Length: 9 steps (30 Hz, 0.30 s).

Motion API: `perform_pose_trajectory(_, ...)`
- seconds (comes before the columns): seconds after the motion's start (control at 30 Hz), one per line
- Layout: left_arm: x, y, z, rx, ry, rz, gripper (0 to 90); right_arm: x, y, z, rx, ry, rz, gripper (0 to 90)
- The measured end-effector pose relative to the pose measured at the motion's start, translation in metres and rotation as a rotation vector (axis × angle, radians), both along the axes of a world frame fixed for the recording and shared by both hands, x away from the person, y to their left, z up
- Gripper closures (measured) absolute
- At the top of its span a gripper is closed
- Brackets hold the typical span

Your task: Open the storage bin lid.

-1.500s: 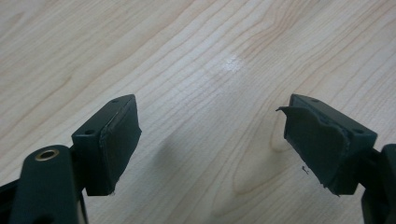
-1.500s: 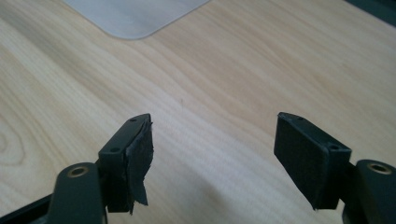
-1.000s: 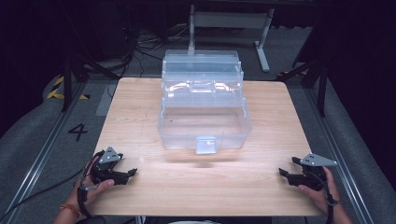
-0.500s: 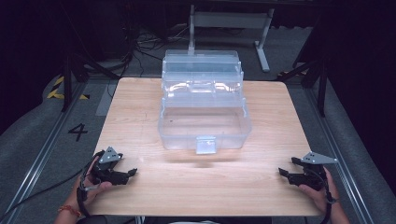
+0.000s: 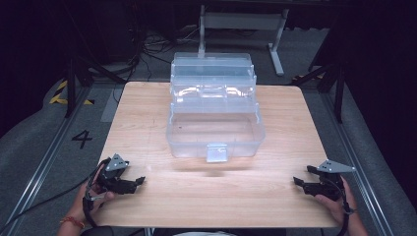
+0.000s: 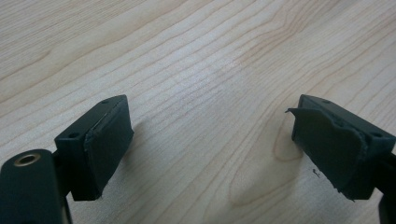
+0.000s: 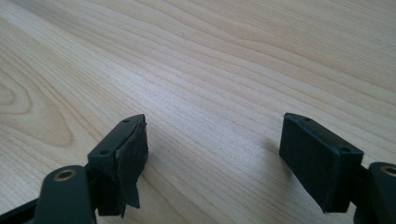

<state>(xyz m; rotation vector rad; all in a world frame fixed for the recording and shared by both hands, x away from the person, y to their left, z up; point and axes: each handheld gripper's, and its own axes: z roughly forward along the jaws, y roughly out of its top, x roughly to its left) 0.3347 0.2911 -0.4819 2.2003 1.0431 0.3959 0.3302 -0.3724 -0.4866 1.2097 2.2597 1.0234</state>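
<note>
A clear plastic toolbox (image 5: 215,115) stands open at the middle of the wooden table (image 5: 147,103), its trays stepped back and a latch hanging on its front wall. My left gripper (image 5: 139,181) rests near the table's front left corner, held by a hand, and it is open. Its pads (image 6: 107,140) stand wide apart over bare wood with nothing between them; the left gripper (image 6: 210,144) points down at the tabletop. My right gripper (image 5: 298,178) lies near the front right corner, also open. The right gripper (image 7: 215,149) shows its pads (image 7: 133,154) apart over bare wood.
Dark floor surrounds the table, with cables at the back left, a metal frame (image 5: 241,22) behind the toolbox and rails along both sides. A "4" marking (image 5: 81,138) is on the floor to the left.
</note>
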Motion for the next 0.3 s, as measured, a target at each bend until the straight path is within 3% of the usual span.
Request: perform_pose_trajectory(0.3,0.0022,-0.0006,0.0006,0.011,-0.002,-0.004,10.5,0.0000,0.0000,0.0000,0.000,0.000,0.000,24.0)
